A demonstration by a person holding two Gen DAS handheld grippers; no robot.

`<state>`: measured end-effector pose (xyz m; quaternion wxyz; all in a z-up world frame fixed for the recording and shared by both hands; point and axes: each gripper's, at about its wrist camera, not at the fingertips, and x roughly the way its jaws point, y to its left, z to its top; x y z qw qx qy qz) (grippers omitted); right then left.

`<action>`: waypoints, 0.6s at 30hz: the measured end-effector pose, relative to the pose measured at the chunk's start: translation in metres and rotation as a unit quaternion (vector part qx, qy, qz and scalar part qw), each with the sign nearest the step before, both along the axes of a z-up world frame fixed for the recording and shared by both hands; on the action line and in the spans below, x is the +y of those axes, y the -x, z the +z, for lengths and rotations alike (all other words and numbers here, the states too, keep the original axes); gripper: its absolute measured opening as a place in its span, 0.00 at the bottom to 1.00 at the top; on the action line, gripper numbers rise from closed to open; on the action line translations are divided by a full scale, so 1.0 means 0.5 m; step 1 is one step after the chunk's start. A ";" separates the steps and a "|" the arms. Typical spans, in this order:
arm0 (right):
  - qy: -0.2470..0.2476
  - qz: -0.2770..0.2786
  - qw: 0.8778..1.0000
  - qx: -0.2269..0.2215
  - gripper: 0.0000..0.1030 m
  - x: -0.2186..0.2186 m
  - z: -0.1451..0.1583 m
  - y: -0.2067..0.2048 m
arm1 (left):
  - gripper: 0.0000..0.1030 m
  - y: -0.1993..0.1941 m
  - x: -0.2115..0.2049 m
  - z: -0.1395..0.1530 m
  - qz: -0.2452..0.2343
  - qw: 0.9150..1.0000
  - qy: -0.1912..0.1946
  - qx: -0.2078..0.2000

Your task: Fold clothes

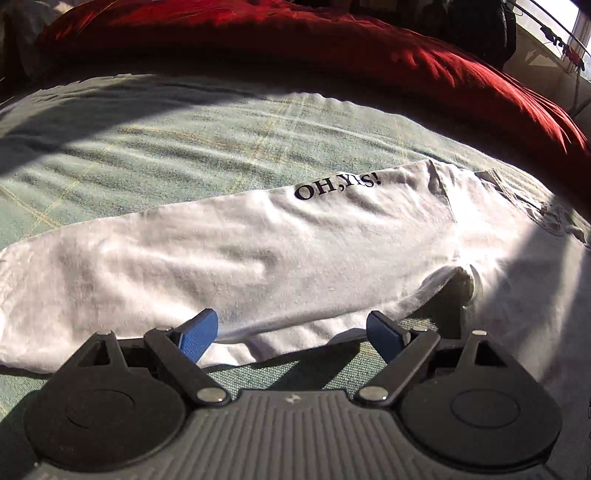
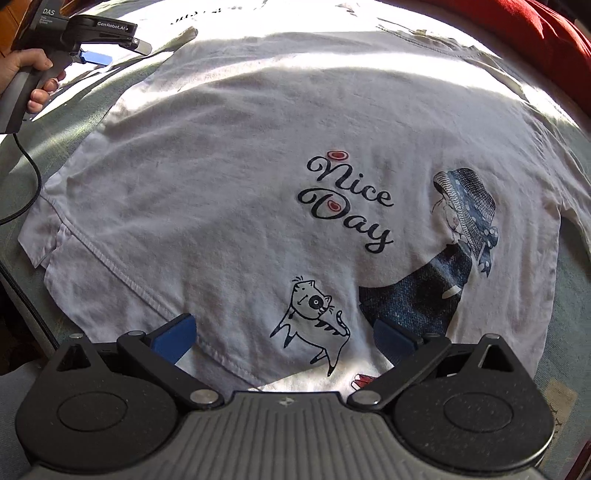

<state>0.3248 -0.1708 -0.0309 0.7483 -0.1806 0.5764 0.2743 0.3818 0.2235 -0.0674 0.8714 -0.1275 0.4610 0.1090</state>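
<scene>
My left tool [image 1: 291, 338] stands wide apart with nothing between its blue pads [image 1: 197, 338], over the near edge of a white shirt [image 1: 258, 254] printed "OH, YES!". That shirt lies in a long folded strip on the bed [image 1: 147, 147], which has a pale green checked cover. Beyond it a red quilt [image 1: 332, 51] runs along the far side, and at far right a bright window [image 1: 576, 22] is cut off by the frame.

My right tool [image 2: 284, 339] also gapes, holding nothing, above the hem of a second white tee [image 2: 221, 184], spread flat with "Nice Day", a cat and a figure in a hat printed on it. Its right sleeve runs out of view. At far left my hand [image 2: 26, 70] grips the other tool's handle, its cable [image 2: 33, 177] trailing over the cover. Sunlight and hard shadows blur the folds.
</scene>
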 end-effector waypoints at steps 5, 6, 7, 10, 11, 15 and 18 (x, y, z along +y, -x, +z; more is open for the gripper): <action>0.015 0.025 1.000 -0.002 1.00 0.081 0.035 -0.043 | 0.85 0.081 0.076 0.039 0.050 0.997 0.041 -0.044; 0.017 0.033 0.999 -0.003 1.00 0.102 0.041 -0.051 | 0.85 0.086 0.093 0.042 0.059 0.996 0.042 -0.056; 0.018 0.045 0.999 -0.003 1.00 0.130 0.048 -0.060 | 0.85 0.089 0.109 0.044 0.069 0.995 0.037 -0.066; 0.016 0.082 0.997 -0.001 1.00 0.213 0.065 -0.077 | 0.85 0.089 0.163 0.017 0.105 0.991 0.058 -0.053; 0.015 0.094 0.995 0.000 1.00 0.239 0.069 -0.080 | 0.85 0.101 0.178 0.009 0.120 0.990 0.061 -0.049; 0.013 0.133 0.991 0.004 1.00 0.334 0.080 -0.078 | 0.85 0.164 0.228 -0.001 0.169 0.983 0.060 -0.048; 0.008 0.150 0.989 0.018 1.00 0.382 0.078 -0.077 | 0.85 0.176 0.253 0.013 0.171 0.980 0.071 -0.066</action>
